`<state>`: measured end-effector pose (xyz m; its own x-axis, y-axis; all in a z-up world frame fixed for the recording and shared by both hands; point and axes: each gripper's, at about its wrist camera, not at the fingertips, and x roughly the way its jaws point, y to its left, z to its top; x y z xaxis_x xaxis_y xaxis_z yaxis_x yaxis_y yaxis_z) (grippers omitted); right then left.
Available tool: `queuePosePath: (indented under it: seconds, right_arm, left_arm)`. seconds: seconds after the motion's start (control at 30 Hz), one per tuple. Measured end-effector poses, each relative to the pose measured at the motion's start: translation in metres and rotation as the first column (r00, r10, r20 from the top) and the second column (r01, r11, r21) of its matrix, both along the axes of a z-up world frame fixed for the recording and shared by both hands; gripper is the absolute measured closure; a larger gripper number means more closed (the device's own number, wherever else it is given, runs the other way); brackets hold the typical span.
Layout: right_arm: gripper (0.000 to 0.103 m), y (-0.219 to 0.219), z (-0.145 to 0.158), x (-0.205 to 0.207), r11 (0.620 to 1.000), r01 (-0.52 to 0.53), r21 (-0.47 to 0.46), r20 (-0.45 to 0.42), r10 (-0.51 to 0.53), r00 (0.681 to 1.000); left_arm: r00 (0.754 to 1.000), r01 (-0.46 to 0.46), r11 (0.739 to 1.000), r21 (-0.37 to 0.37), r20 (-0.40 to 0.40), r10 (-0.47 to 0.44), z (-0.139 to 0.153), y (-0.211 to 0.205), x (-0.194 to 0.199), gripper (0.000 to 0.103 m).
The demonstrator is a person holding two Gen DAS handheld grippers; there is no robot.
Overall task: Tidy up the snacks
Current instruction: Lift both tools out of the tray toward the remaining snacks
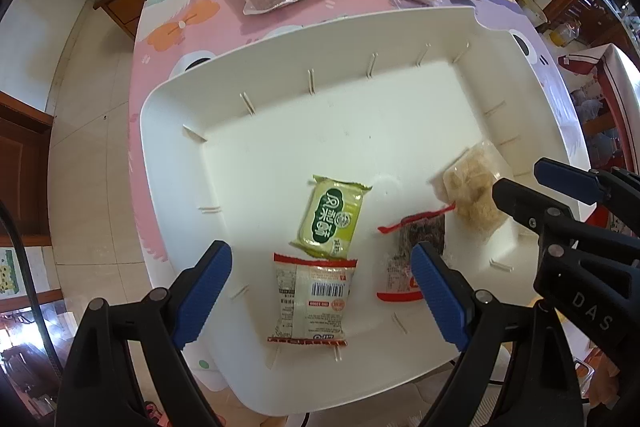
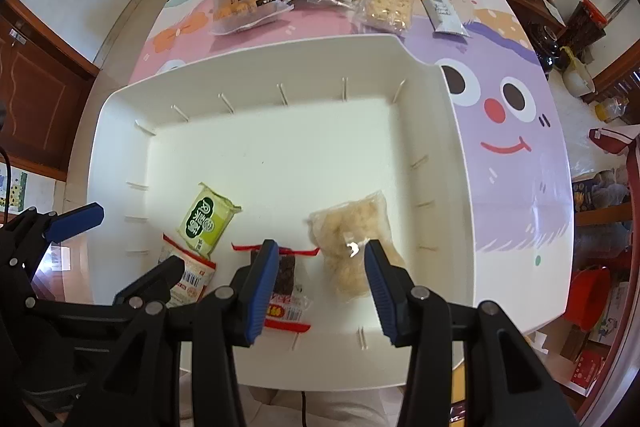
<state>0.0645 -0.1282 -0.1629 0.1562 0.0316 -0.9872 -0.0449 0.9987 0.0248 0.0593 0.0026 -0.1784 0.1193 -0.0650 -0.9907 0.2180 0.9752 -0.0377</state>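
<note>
Cartoon-print tablecloth bore white bin | left gripper gaped above barcode packet | right gripper half-parted, apparently clear of pale clear bag inside bin

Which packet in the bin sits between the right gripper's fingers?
The clear packet of pale crumbly snack, farthest right in the white bin. The right gripper hovers open over it; the green, white and red-edged packets lie left.
</note>
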Motion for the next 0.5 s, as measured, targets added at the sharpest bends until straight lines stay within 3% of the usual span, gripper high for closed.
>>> queuePosePath:
  seconds: [0.27, 0.5]
  right_arm:
    - [0.058, -0.015, 0.022, 0.023, 1.0, 0.021, 0.006, 0.084, -0.022, 0.996]
    - [0.058, -0.031, 0.051, 0.053, 0.999, 0.042, 0.028, 0.168, -0.046, 0.985]
  left_arm:
    - [0.995, 0.009, 0.999, 0.031, 0.097, -0.012, 0.018, -0.005, 0.022, 0.013]
    - [0.987, -0.02, 1.0, -0.01, 0.157, 0.021, 0.041, -0.01, 0.062, 0.013]
